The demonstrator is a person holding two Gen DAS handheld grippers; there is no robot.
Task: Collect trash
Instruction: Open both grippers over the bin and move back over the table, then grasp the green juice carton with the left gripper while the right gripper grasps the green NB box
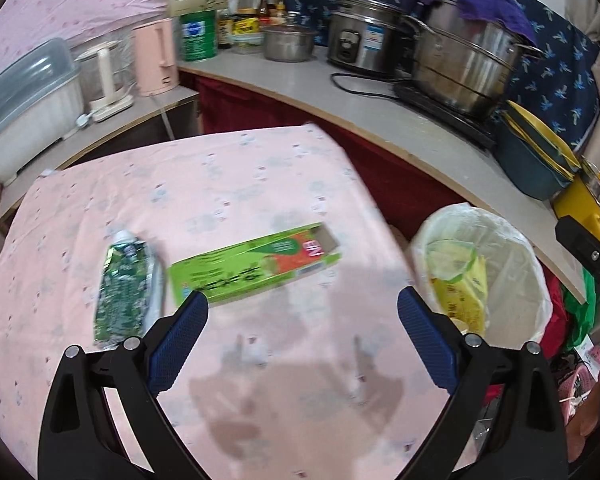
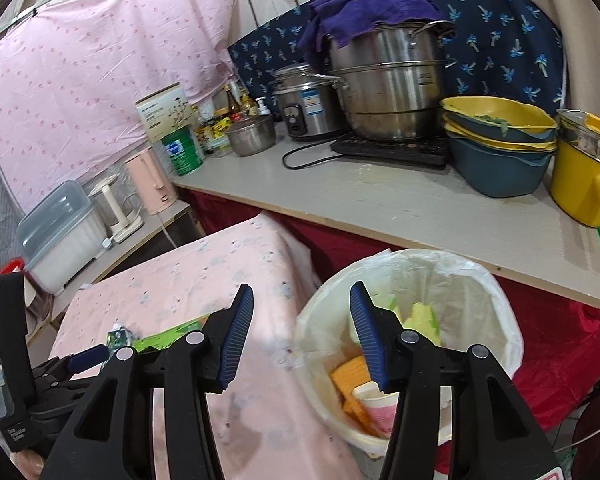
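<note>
Hovering over pink floral tablecloth (image 1: 260, 184): left gripper (image 1: 302, 312) wide, empty; flat green carton (image 1: 256, 268) just ahead, white-lined bin (image 1: 512, 248) right; right gripper (image 2: 302, 316) half-open, empty.

Left tool (image 1: 302, 312) jaws wide, empty; right tool (image 2: 302, 334) parted, empty.

Cramped home kitchen: worktop (image 2: 380, 204) with steel steamer pot (image 2: 388, 84), rice cooker (image 2: 304, 106), pink kettle (image 2: 150, 184), stacked basins (image 2: 500, 140).

Pink-clothed table (image 1: 260, 168): green carton (image 1: 256, 266), pouch (image 1: 122, 284)
</note>
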